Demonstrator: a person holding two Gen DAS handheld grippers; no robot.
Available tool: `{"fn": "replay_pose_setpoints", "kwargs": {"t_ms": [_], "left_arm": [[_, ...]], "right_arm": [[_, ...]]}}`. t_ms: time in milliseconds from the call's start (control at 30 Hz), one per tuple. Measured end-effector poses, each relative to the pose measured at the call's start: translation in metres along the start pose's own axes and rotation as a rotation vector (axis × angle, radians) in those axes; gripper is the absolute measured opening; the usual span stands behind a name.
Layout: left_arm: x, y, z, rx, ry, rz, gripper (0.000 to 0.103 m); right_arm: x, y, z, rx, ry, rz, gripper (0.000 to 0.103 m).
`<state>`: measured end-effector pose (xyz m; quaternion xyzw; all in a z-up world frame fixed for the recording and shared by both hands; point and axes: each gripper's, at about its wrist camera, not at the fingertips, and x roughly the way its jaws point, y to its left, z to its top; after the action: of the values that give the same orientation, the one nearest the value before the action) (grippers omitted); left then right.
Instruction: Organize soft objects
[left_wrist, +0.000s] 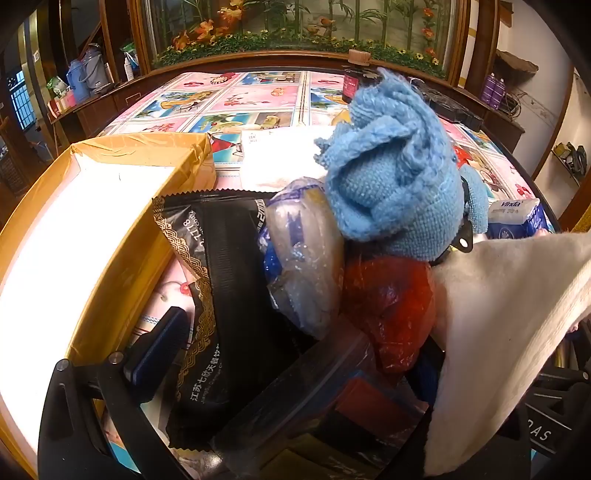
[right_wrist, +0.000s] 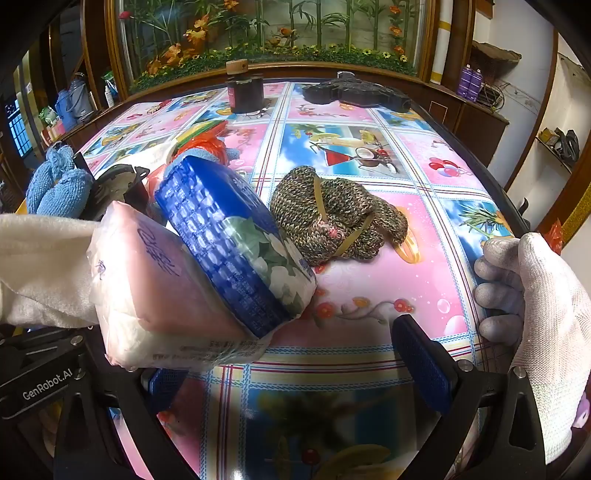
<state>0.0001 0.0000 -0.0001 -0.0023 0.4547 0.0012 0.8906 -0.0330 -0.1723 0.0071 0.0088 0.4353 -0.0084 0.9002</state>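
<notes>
1. My right tool (right_wrist: 295, 365) is wide open over the worktop (right_wrist: 369, 295), gripping nothing.
2. Two tissue packs, pink (right_wrist: 155, 288) and blue (right_wrist: 229, 236), lie tilted at its near left finger.
3. A knit bundle (right_wrist: 336, 218) sits farther off, centre.
4. My left tool (left_wrist: 155, 354): only one finger shows, so I cannot tell its opening.
5. It points into a box (left_wrist: 110, 266) crammed with a black pouch (left_wrist: 221, 314), red bag (left_wrist: 391, 306) and blue knit (left_wrist: 395, 177).

Blue-and-white floral tissue pack (right_wrist: 236, 240), speckled brown knit bundle (right_wrist: 340, 214), light-blue knitted toy (left_wrist: 395, 166), pink-and-blue pictured tablecloth (right_wrist: 424, 280).
</notes>
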Motion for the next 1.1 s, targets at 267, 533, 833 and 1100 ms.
{"fn": "replay_pose_setpoints", "kwargs": {"t_ms": [267,533,833,1100], "left_arm": [[-0.0001,0.0,0.0,0.0,-0.003,0.001,0.103],[-0.0001,0.0,0.0,0.0,-0.003,0.001,0.103],[-0.0001,0.0,0.0,0.0,-0.004,0.001,0.103],[-0.0001,0.0,0.0,0.0,-0.004,0.001,0.103]], "right_arm": [[0.0001,0.0,0.0004,-0.001,0.0,-0.001,0.102],[0.0004,0.0,0.0002,-0.001,-0.001,-0.001,0.102],[0.0006,0.0001,0.0003,-0.001,-0.001,-0.001,0.102],[0.0007,0.0001,0.0003,-0.001,-0.001,-0.001,0.102]]}}
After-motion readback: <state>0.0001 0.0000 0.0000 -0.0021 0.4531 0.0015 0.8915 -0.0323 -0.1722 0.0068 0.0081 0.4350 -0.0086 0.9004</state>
